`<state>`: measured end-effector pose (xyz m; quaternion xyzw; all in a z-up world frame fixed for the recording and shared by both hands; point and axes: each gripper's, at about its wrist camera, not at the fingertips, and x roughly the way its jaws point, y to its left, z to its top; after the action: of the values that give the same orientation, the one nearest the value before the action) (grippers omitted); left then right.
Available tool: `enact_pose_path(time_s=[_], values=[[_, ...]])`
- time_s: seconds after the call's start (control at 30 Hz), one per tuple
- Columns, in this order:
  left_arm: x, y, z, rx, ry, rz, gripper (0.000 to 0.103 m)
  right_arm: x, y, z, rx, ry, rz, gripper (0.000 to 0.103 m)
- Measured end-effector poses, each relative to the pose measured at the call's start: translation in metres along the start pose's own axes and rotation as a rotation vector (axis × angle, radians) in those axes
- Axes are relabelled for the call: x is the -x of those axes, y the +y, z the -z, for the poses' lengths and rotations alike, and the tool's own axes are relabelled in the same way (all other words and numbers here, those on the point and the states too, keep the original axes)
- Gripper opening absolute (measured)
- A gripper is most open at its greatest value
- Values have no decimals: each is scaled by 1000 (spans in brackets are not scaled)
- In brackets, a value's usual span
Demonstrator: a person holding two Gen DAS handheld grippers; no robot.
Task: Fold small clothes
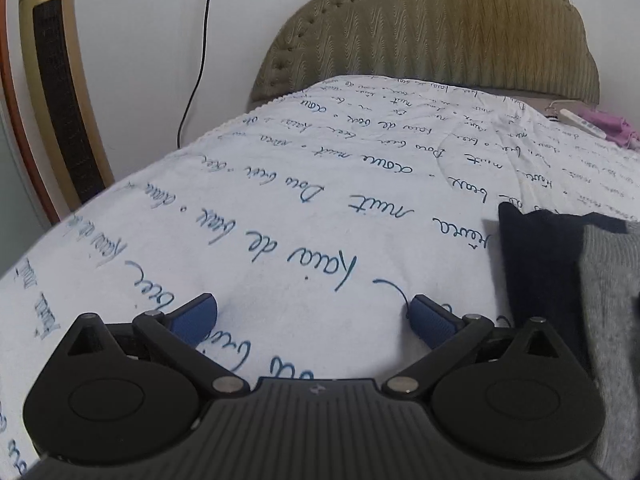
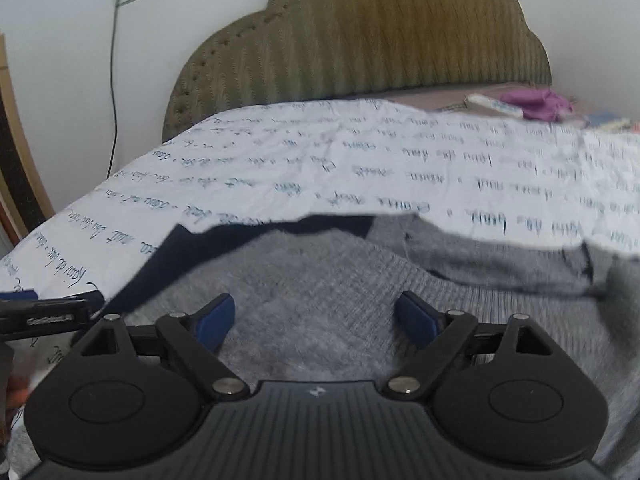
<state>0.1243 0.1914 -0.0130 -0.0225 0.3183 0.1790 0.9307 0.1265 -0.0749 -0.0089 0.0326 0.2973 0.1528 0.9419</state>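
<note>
Both tongs (image 1: pixel 314 316) (image 2: pixel 316 316) gaping, grey sweater (image 2: pixel 320 288) below right.

Grey sweater (image 1: pixel 612 320): cut off by right edge in left wrist view; lower part hidden behind right gripper (image 2: pixel 314 318). Far bedspread (image 2: pixel 520 168) lettering: motion-blurred, illegible. Purple item (image 2: pixel 536 102): too small to identify.

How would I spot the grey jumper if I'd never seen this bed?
Find the white bedspread covered in blue handwriting, below the olive ribbed headboard. On its near end lies the fuzzy grey knitted jumper, right beneath the open right gripper. It lies over a flat dark navy garment, and it alone is pale and woolly.
</note>
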Motion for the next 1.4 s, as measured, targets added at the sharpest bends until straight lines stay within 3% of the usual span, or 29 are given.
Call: enact_pose_path(time_s=[0.1, 0.17, 0.33, 0.5, 0.67, 0.8, 1.13, 1.4], values=[[-1, 1, 0, 15, 7, 6, 103, -4, -2, 1, -13, -5, -6, 95], [0, -6, 0, -10, 4, -19, 103, -9, 2, 1, 10, 8, -9, 103], [-3, 1, -1, 22, 11, 7, 103, -14, 17, 1, 97, 38, 45, 103], [-2, -1, 0, 8, 9, -4, 103, -12, 12, 1, 67, 36, 33, 103], [-2, 0, 0, 14, 11, 1, 103, -7, 19, -5, 44, 59, 76, 103], [-2, 0, 0, 14, 11, 1, 103, 6, 21, -11, -54, 74, 117, 103], [-2, 1, 0, 15, 11, 2, 103, 49, -19, -15, -472, 56, 293, 103], [-2, 1, 0, 15, 12, 3, 103, 56, -38, -22, -549, 48, 360, 103]])
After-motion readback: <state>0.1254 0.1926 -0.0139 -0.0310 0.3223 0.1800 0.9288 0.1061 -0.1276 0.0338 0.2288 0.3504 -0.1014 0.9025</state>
